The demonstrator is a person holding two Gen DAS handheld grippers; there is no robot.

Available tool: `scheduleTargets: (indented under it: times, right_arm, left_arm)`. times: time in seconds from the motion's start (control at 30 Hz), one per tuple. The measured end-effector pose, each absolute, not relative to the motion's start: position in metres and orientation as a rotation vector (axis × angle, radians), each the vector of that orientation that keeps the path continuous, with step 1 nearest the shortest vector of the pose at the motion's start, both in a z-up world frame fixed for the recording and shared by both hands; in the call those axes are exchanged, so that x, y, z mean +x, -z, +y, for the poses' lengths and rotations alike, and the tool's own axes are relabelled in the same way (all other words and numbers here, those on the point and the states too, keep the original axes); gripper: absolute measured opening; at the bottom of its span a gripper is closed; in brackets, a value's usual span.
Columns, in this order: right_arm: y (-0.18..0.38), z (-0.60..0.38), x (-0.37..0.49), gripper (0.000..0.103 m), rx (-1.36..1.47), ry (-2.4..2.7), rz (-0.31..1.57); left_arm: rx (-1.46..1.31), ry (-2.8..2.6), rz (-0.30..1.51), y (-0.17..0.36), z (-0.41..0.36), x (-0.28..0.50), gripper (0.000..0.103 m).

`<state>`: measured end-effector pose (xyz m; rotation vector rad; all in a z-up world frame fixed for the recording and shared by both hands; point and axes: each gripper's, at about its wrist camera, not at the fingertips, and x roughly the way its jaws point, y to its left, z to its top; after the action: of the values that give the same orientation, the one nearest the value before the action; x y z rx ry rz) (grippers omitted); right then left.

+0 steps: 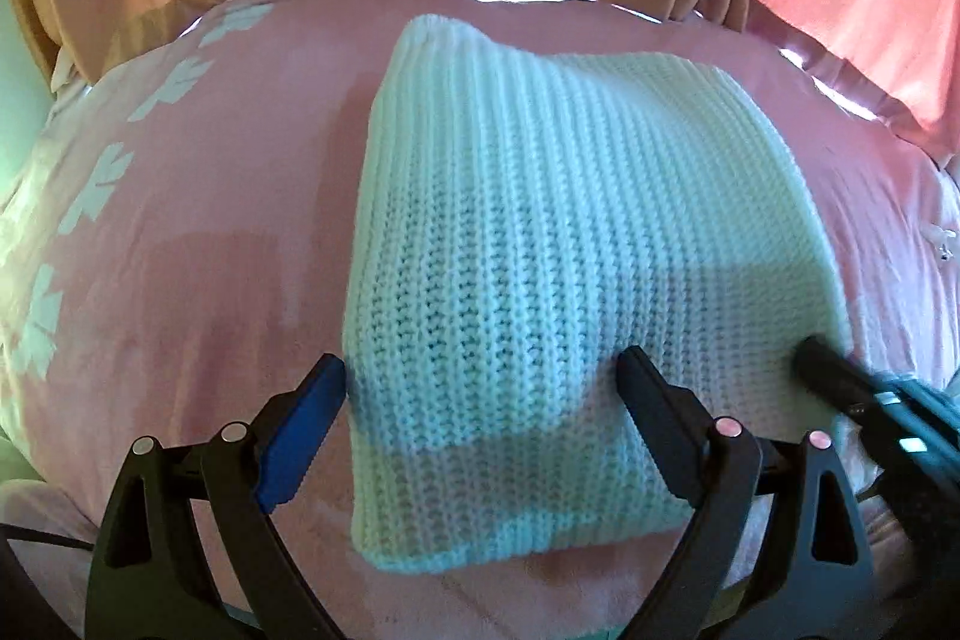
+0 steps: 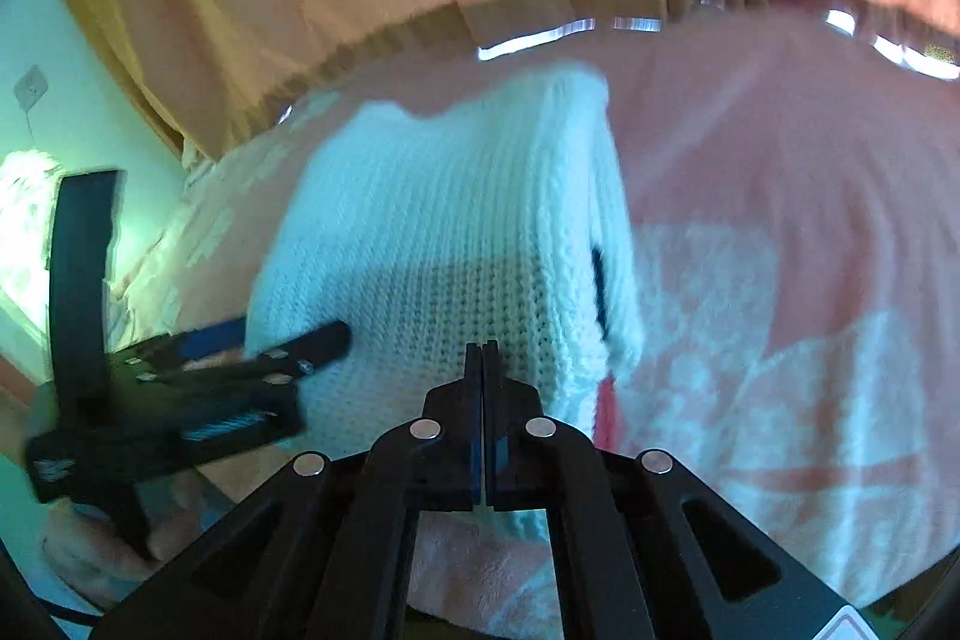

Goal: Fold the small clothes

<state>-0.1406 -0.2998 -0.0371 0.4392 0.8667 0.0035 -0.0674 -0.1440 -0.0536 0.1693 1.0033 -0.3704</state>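
Left wrist: sweater apparently between spread fingers.

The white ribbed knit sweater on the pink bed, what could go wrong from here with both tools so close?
1. The left tool is open astride the white ribbed knit sweater; closing might pinch only the top layer, so the fold could slip.
2. The shut right tool sits low on the knit and might snag or drag it across the pink blanket.

One knit garment, one pink bedspread, two tools.
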Motion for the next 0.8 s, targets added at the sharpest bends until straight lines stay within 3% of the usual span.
scheduleTargets:
  times: [0.13,0.3,0.43,0.67,0.8]
  right_arm:
    - [0.073,-0.297,-0.135,0.0,0.437,0.009,0.989]
    - [0.045,-0.292,-0.149,0.0,0.434,0.009,0.877]
    - [0.077,-0.29,-0.137,0.0,0.36,0.058,0.996]
    - [0.01,-0.31,-0.135,0.001,0.376,0.005,0.833]
    - [-0.001,-0.319,-0.097,0.002,0.339,0.027,0.816]
  left_arm:
    - [0.173,0.365,1.01,0.056,-0.145,-0.067,0.09]
    - [0.186,0.361,1.009,0.058,-0.146,-0.065,0.09]
    - [0.187,0.363,1.025,0.063,-0.145,-0.061,0.092]
    - [0.089,0.4,0.926,0.015,-0.128,-0.06,0.09]
    - [0.133,0.357,0.883,0.011,-0.149,-0.027,0.09]
